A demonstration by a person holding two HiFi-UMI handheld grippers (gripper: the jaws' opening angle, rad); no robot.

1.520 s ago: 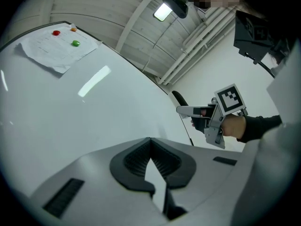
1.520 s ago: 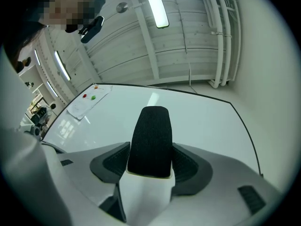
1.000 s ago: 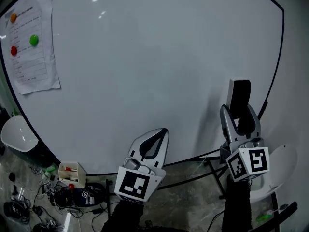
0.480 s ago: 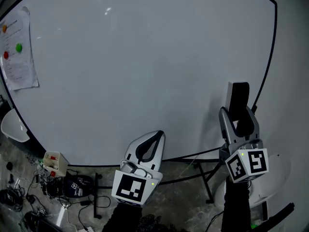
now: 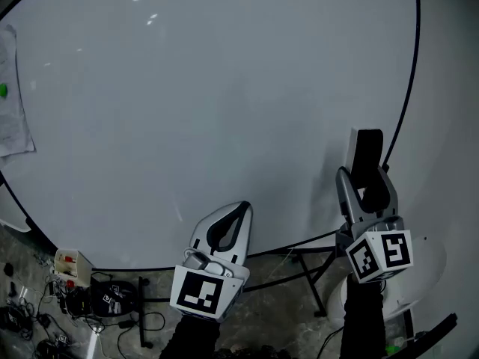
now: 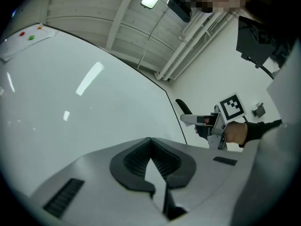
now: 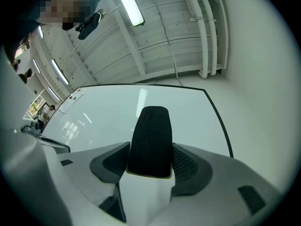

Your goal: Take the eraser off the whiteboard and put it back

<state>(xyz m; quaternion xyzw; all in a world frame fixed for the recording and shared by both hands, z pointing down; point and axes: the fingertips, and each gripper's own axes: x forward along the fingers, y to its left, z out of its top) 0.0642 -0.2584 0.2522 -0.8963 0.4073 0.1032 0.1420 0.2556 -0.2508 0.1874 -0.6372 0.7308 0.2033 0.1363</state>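
**Eraser in hand, return to the board pending**

Head view: right tongs [image 5: 367, 176] clamped on the dark eraser [image 5: 369, 149], upright by the whiteboard's [image 5: 187, 111] lower right edge, contact unclear. Left tongs [image 5: 241, 208] shut and empty below the whiteboard's bottom edge.

Left gripper view: jaws together, nothing between.

Right gripper view: eraser [image 7: 150, 138] gripped, whiteboard ahead.

Probably the put-back step. Next: press flat on the whiteboard, then release.

At the far left edge I see a sheet of paper [image 5: 13, 103] with a green dot [image 5: 3, 90] on it. On the floor at the near left sits a small box [image 5: 66, 262] with red bits inside, next to a mess of black wires [image 5: 45, 316]. At the near right is a white round thing [image 5: 430, 264]. Up above, a long lamp [image 7: 128, 4] shines, and white pipes [image 7: 209, 32] run down the wall.
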